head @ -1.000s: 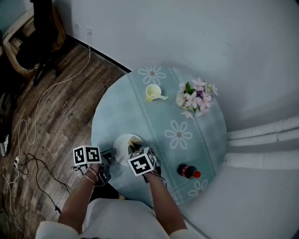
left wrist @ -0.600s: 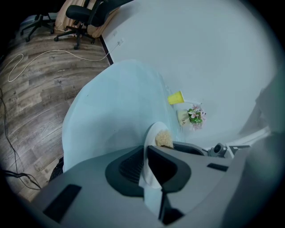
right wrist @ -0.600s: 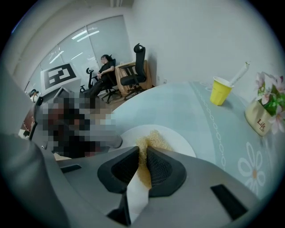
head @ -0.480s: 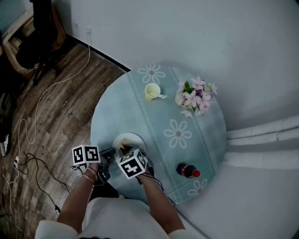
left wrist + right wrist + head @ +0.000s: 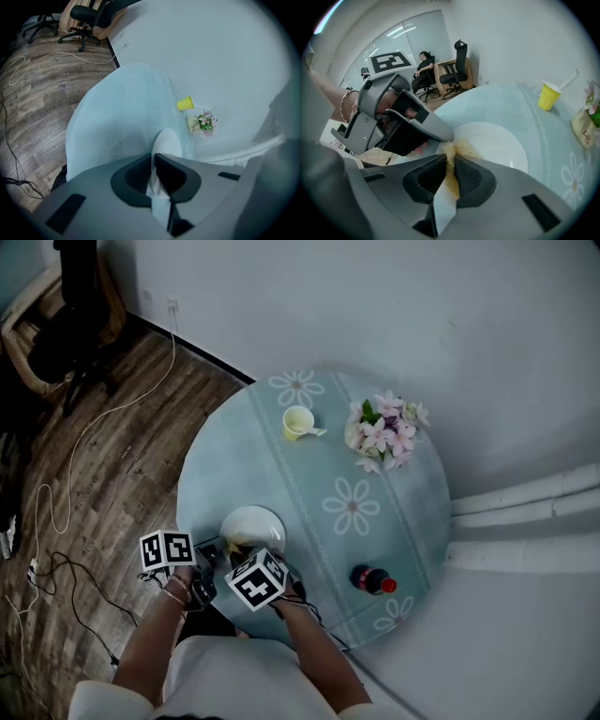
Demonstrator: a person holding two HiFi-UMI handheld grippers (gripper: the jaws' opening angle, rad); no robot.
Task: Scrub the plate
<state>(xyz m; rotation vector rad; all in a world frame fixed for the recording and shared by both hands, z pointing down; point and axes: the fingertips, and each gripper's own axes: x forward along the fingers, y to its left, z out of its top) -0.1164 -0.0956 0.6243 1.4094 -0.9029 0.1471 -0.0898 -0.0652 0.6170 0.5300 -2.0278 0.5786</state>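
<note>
Left gripper [image 5: 153, 163]: fingers pressed on the near rim of the plate [image 5: 167, 142]. The white edge runs straight in between the two pads, and the rest of the plate fans out ahead of the fingertips. It looks flat on the table [image 5: 225, 465], close to the table edge on my side.

Right gripper [image 5: 451, 161]: fingers pinched on a yellowish fibrous scrub pad [image 5: 458, 148]. The pad sticks out past the fingertips. Its front tuft sits on the plate's near edge, just beside my left fingertips and maybe touching them. Most of the white plate face lies beyond and to the right of my right fingers, with no pad on it.

Step, my read: scrubbing is under way, with the pad at the rim end of a stroke. I can't see any dirt or foam, so I can't say how far along it is.

Next move calls for dragging the pad away from the left fingers, over the plate centre toward the far rim. I'd press down while the left pinch holds the plate from sliding or tipping. Watch for knocking the left fingers, or the pad working out of a thin grip.

Well ahead of both grippers are a yellow cup [image 5: 298, 421] and flowers [image 5: 382, 434]. A bottle [image 5: 372, 579] stands off to the right of my right fingers. None are in the stroke path.
</note>
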